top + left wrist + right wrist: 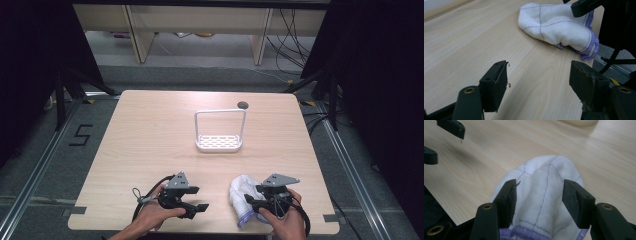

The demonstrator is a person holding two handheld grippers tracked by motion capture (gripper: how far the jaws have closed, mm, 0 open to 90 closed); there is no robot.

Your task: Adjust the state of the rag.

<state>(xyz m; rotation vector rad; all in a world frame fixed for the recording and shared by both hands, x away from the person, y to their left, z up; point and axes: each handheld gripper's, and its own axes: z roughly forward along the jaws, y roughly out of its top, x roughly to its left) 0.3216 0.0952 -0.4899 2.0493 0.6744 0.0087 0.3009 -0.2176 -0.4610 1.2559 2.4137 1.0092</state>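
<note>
A white cloth (241,190) with purple stitching and a purple hem lies bunched near the table's front edge, right of centre. My right gripper (252,198) reaches into it from the right. In the right gripper view its jaws straddle a raised fold of the cloth (541,187), and the gripper (539,198) stands open around it; I see no clear pinch. My left gripper (198,208) is to the cloth's left, low over bare wood. It (539,80) is open and empty, pointing at the cloth (554,25).
A white wire rack (220,143) with a tall hoop handle stands at the table's middle, toward the back. A round cable hole (243,105) sits behind it. The table's front edge (200,231) is close under both hands. Black cables trail from each gripper.
</note>
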